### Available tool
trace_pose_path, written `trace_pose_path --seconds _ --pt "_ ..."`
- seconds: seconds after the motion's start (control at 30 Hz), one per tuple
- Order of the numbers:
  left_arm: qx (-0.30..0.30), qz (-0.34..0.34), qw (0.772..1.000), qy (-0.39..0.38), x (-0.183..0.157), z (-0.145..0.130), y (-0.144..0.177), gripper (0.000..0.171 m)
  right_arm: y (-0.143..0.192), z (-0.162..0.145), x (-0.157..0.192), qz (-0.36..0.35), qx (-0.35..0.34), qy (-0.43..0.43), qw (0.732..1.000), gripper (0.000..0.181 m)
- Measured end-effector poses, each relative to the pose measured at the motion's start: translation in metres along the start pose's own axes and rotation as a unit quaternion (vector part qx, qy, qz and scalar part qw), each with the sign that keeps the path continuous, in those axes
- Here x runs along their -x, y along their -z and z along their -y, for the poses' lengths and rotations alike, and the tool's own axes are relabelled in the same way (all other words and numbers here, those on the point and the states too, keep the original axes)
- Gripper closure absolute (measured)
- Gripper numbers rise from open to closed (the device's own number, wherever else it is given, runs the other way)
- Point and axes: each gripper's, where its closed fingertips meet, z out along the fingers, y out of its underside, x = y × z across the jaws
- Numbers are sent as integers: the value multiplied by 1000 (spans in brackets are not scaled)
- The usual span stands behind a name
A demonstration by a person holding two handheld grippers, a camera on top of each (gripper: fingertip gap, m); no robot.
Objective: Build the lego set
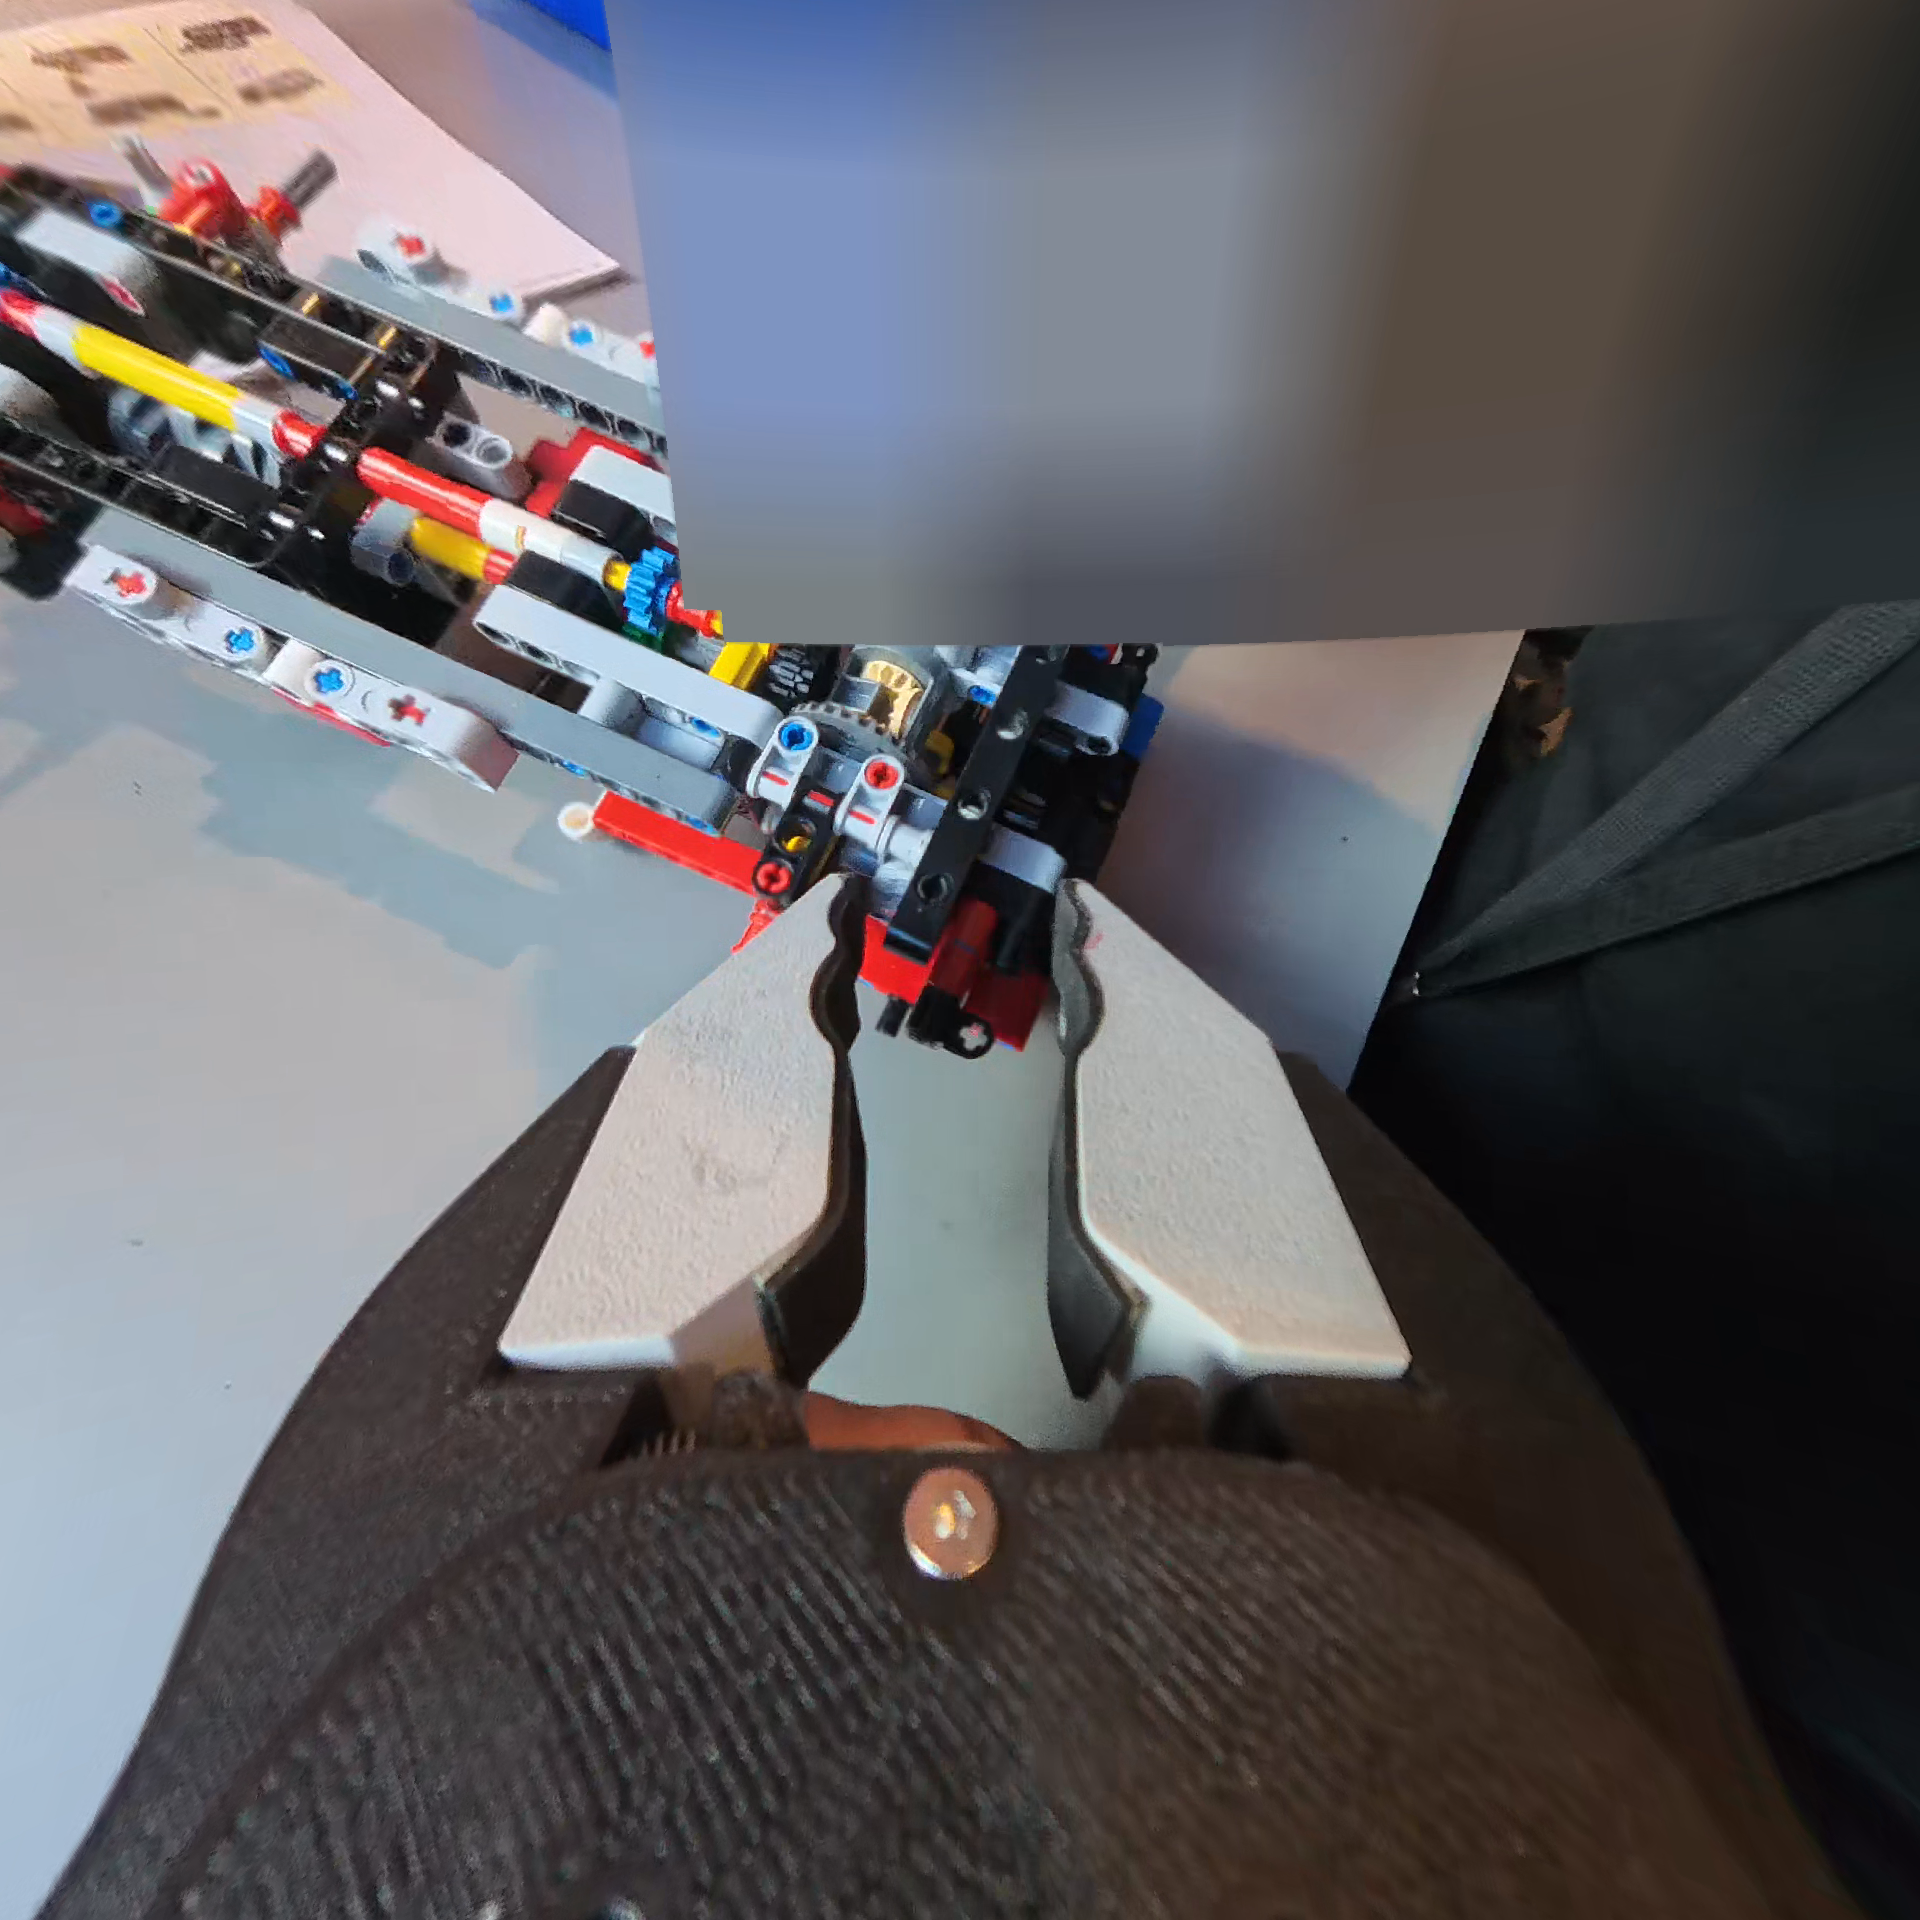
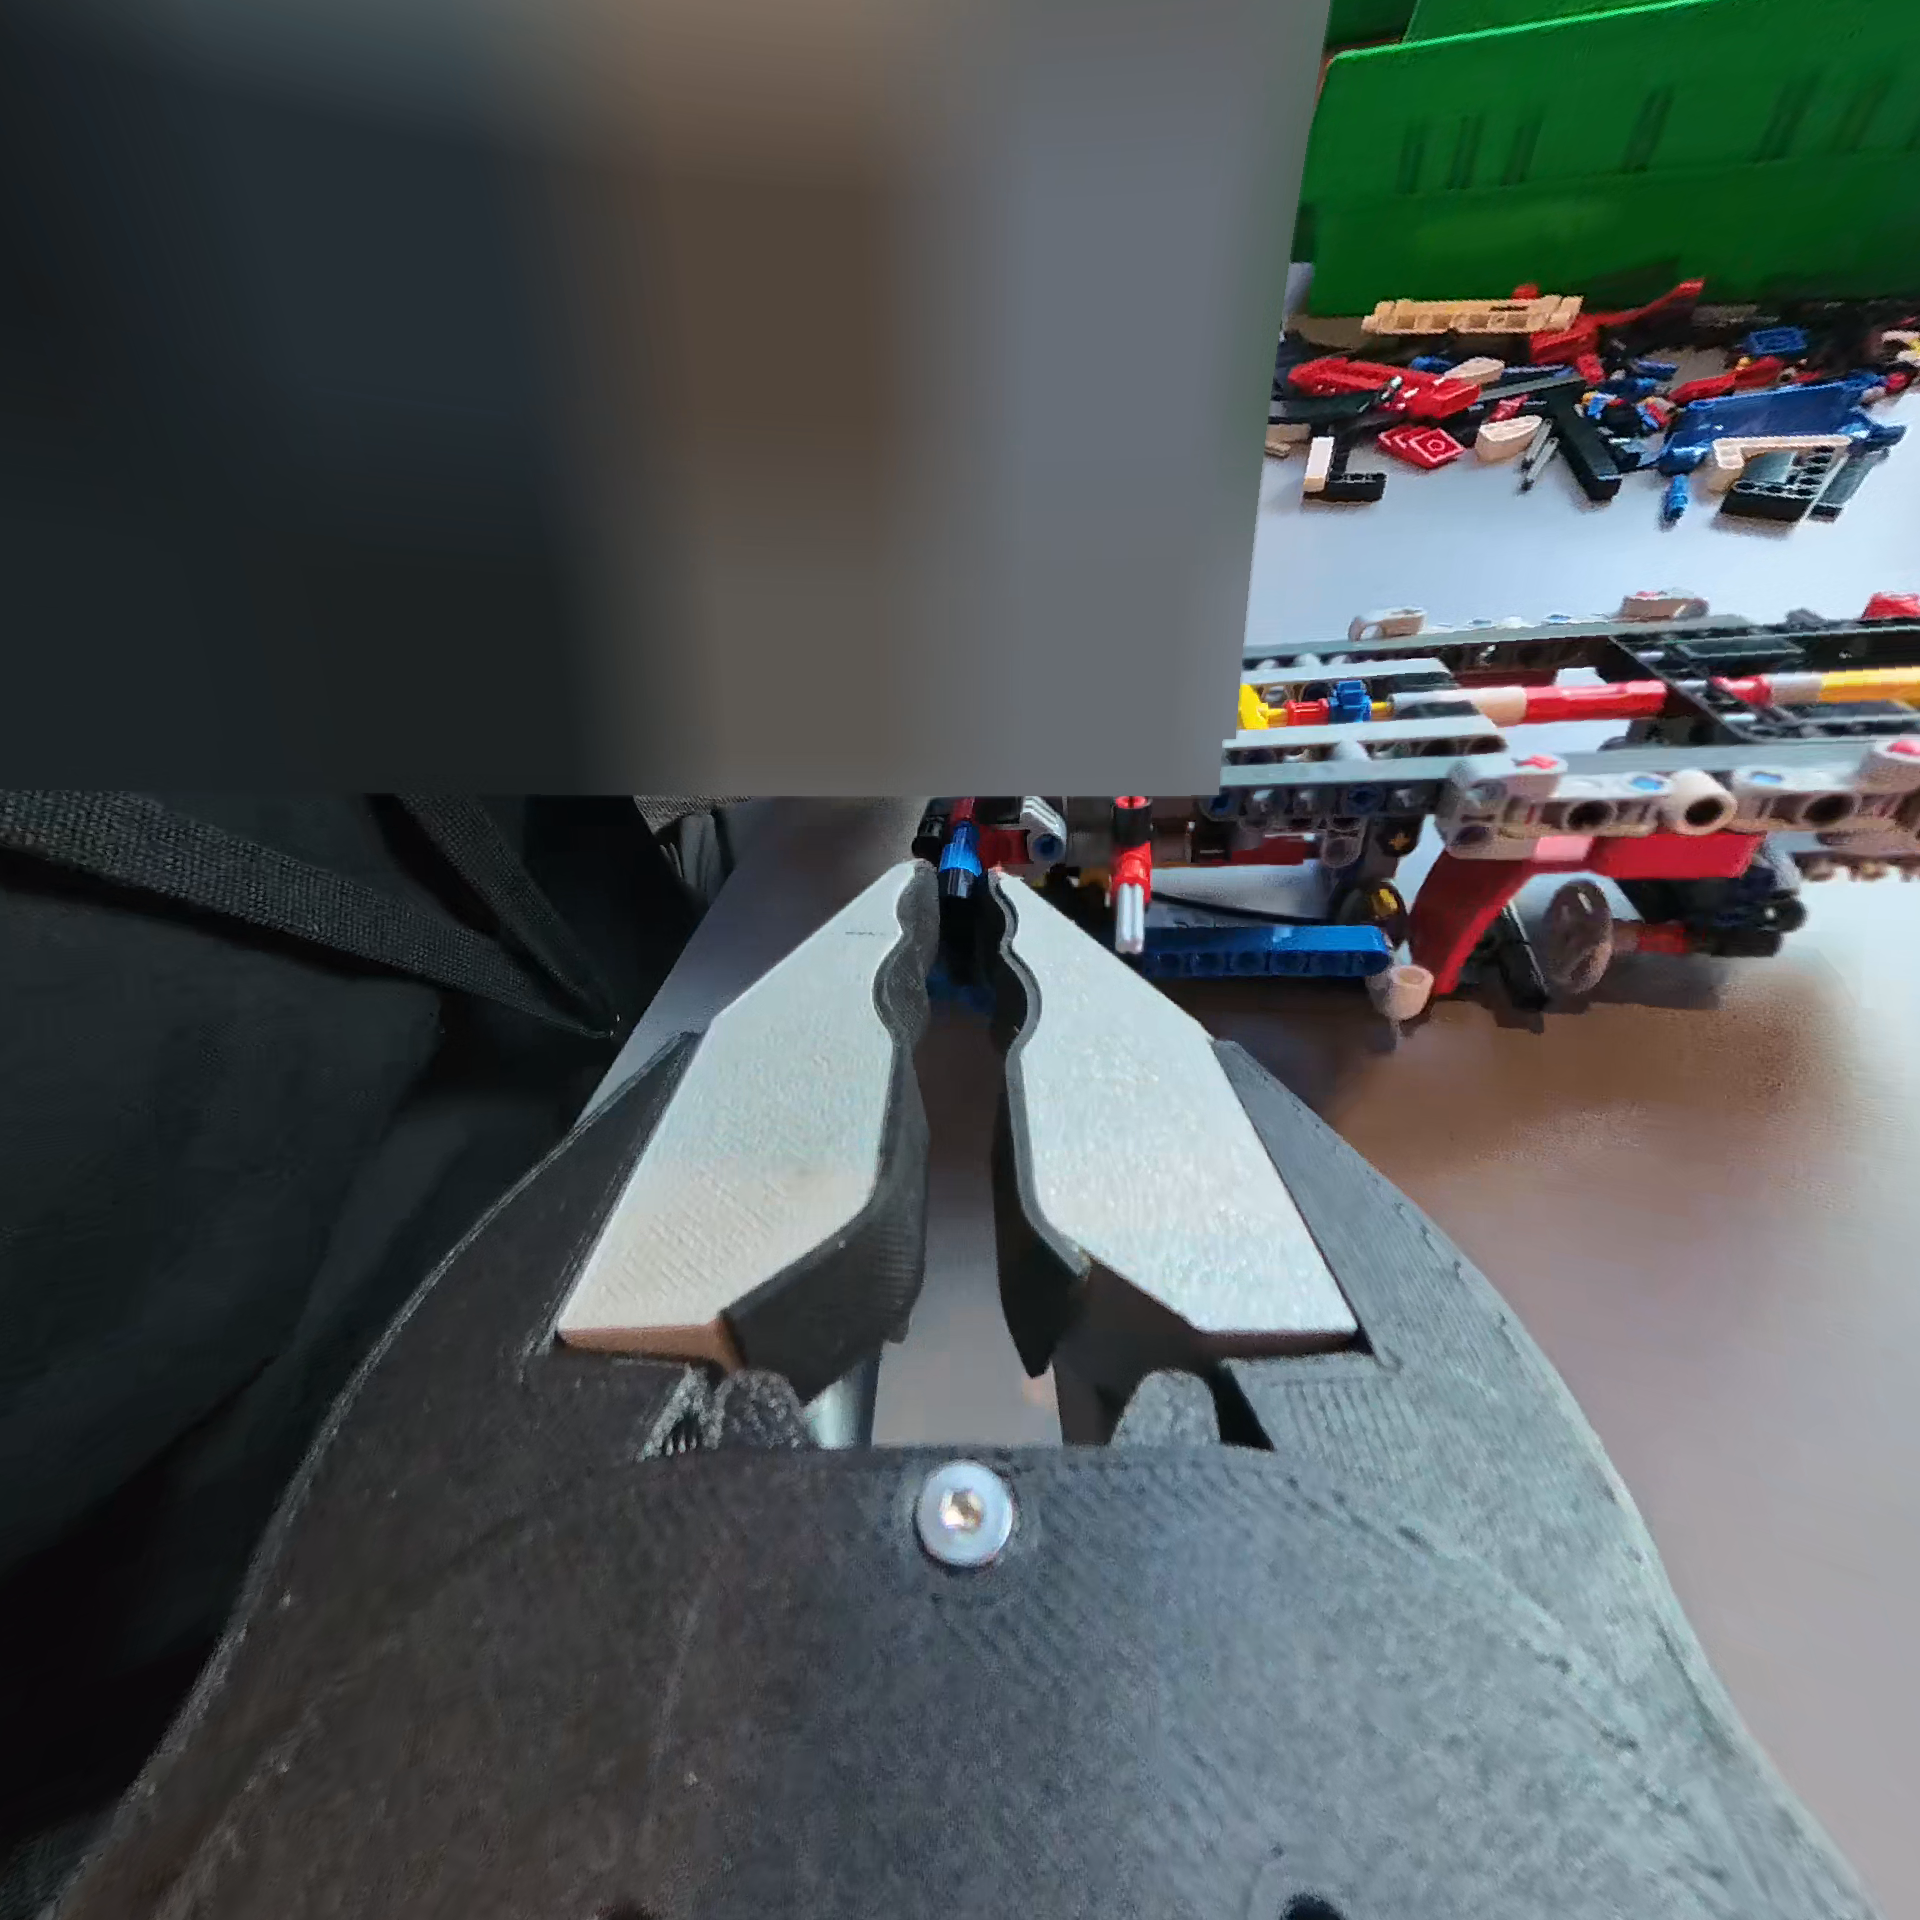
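Note:
The long lego chassis (image 1: 623,717) of grey, black and red beams lies on the pale table and runs from the upper left toward me. My left gripper (image 1: 956,904) has its fingers on both sides of the chassis's red and black end block (image 1: 971,966) and looks shut on it. In the right wrist view the chassis (image 2: 1558,800) stretches off to the right. My right gripper (image 2: 958,894) is nearly closed, shut on a small blue and black pin piece (image 2: 958,847) right at the chassis end. Whether the pin sits in the chassis is hidden.
An instruction booklet (image 1: 312,114) lies at the far left. A pile of loose pieces (image 2: 1610,416) lies before a green bin (image 2: 1610,156). A blue beam (image 2: 1268,951) is under the chassis. A person's dark clothing (image 1: 1662,1039) is at the table edge. The gap from one gripper's tips to the other's is roughly 7 cm.

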Motion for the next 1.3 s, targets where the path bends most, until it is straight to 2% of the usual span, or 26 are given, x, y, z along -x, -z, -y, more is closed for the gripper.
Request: trace_pose_path --seconds 0.13,0.33,0.6,0.7,0.73,0.8,0.93,1.07,1.1,1.13,1.2,1.3 --pt "44 23 998 -23 2 -10 -6 139 -3 -9 0 -20 27 17 999 176" --pt "61 45 997 -34 2 -10 -6 139 -5 -18 2 -60 84 61 993 176" --pt "47 70 995 -46 3 -6 -8 139 -4 -21 1 -74 75 51 993 177" --pt "23 60 997 -47 4 -3 -7 137 10 -11 -2 -88 18 19 996 174" --pt "27 60 997 -49 4 -4 -6 138 17 -8 -2 -91 5 15 996 181" --pt "38 64 995 -62 4 -8 -6 138 28 -6 1 -97 -15 11 995 181" --pt "28 62 996 -62 1 2 -8 138 16 -25 7 -96 35 28 994 181" --pt "33 66 995 -63 0 1 -8 138 19 -20 2 -123 21 40 991 170" --pt "34 67 995 -61 0 1 -8 138 18 -21 3 -122 25 45 991 170" --pt "33 67 996 -57 -1 2 -9 138 17 -22 4 -121 32 57 991 181" --pt "34 68 996 -50 0 3 -8 138 16 -21 1 -131 37 76 988 181" --pt "35 68 996 -45 0 3 -7 138 19 -22 -7 -140 36 56 988 181"
